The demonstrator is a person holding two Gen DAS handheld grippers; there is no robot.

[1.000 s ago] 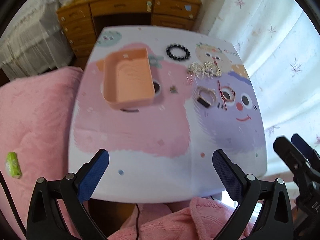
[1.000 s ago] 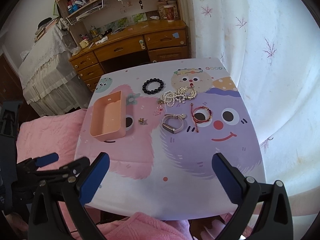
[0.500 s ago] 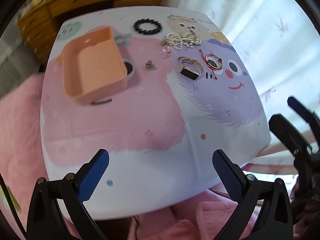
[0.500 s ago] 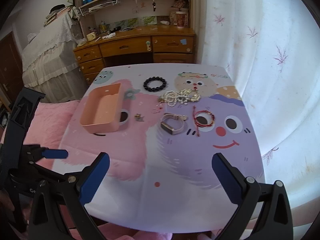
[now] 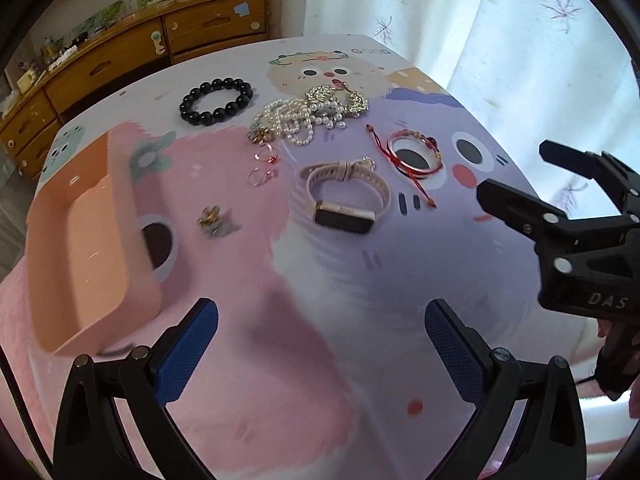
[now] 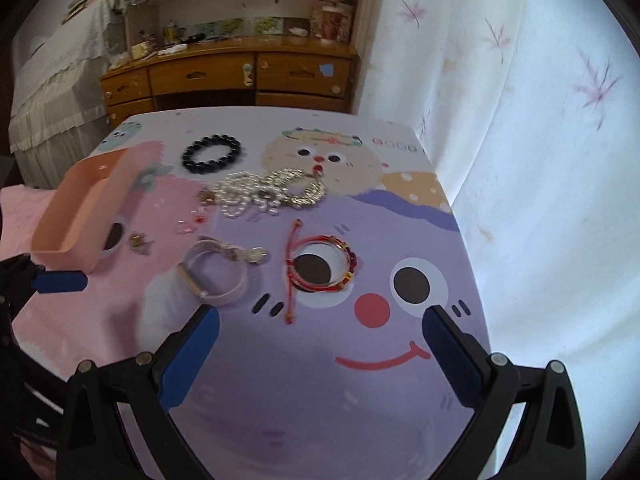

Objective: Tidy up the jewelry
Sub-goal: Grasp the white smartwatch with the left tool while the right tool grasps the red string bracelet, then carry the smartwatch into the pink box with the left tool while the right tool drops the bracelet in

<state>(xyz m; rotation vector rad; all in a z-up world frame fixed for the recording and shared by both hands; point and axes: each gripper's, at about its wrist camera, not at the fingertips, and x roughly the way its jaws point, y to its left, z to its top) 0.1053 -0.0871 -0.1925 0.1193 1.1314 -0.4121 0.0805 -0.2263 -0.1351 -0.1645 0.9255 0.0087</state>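
Blue-padded left gripper (image 5: 320, 344) and right gripper (image 6: 322, 344), both spread and empty, have dropped closer over the table (image 5: 280, 360) than a second ago, so picking starts soon. Beyond: pink watch (image 5: 344, 196), red bracelet (image 6: 320, 266), pearl necklace (image 5: 304, 118), black bead bracelet (image 5: 216, 101). Peach tray (image 5: 80, 240) sits left, empty.

Peach tray (image 5: 80, 240), black bead bracelet (image 5: 216, 101)
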